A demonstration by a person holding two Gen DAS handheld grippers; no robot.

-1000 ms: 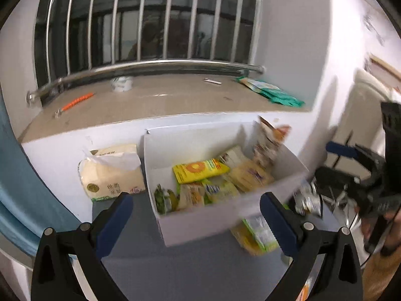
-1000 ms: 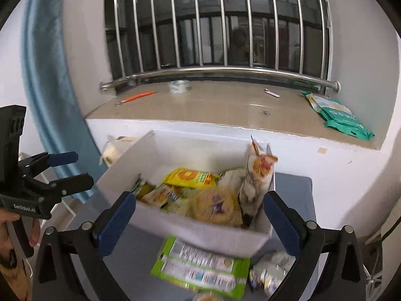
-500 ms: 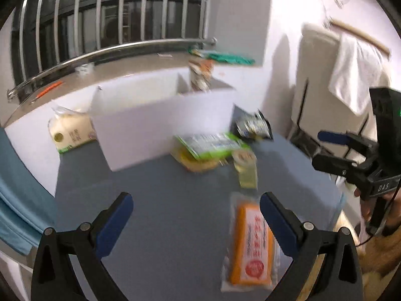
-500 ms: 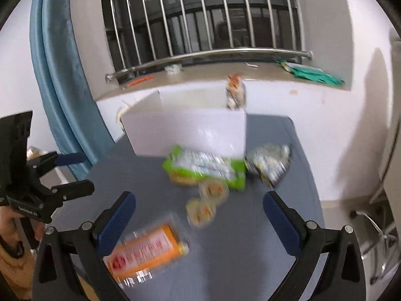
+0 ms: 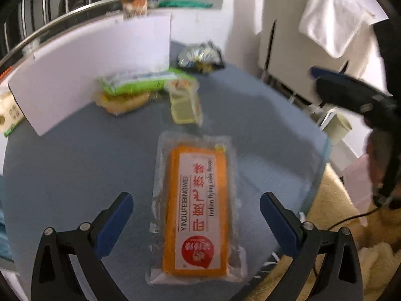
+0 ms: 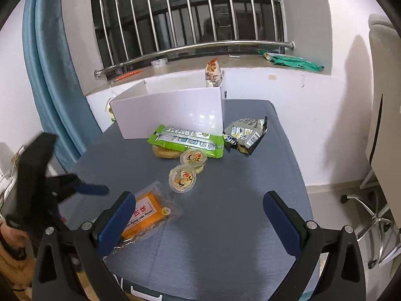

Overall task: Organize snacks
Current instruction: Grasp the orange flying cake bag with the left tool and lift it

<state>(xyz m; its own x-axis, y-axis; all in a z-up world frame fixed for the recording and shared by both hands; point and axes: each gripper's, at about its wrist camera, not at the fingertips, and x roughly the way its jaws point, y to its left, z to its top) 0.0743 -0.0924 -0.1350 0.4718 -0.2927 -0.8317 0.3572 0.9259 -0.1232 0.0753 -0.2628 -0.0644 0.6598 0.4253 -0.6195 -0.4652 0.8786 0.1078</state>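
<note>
- Left claw (image 5: 196,215): two black plastic arms with triangular cut-outs, each tipped with a blue pad (image 5: 114,222).
- Round silver screws on each arm, two a side, near the pad mounts.
- Right claw (image 6: 200,222): same build, black frame, blue pads (image 6: 116,225), silver screws.
- Seen from the side in the other claw's camera: black pistol-like body, blurred, with small pale lettering and a blue tip.
- Thin black cable trailing below the right handle.
- Hand (image 5: 376,165) wrapped round the right handle; another hand (image 6: 11,235) at the left handle, partly visible.
</note>
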